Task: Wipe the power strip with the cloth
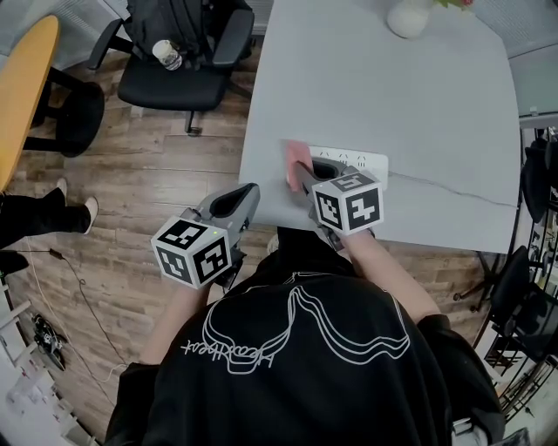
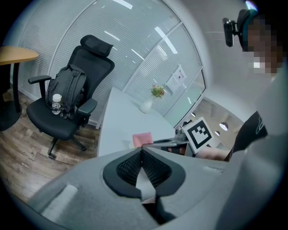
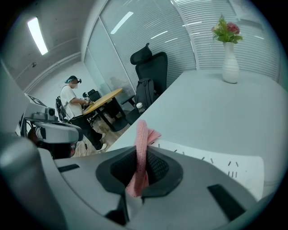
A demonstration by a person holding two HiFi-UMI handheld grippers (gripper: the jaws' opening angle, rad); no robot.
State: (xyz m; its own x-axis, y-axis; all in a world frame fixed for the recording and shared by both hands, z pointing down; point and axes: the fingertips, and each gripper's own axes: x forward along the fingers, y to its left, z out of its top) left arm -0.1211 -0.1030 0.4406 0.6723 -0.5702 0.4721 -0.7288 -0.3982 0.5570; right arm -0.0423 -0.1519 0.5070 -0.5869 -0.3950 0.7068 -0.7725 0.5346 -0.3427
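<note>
Left gripper: pressed together, empty, off the table's near-left corner. Right gripper: pinching cloth above power strip at near edge. Risks: cloth dragged from the pinch; unheld strip pushed over the edge.

A pale grey desk stands on a wood-plank floor. At the desk's far edge is a white vase holding pink and green flowers. Off the desk's far left corner stands a black office chair; a black backpack rests on its seat with a clear bottle in front of it. Further left is a yellow table. Below it, at the picture's left edge, a person's dark-trousered legs end in pale shoes. A thin cable trails across the floor nearby.
</note>
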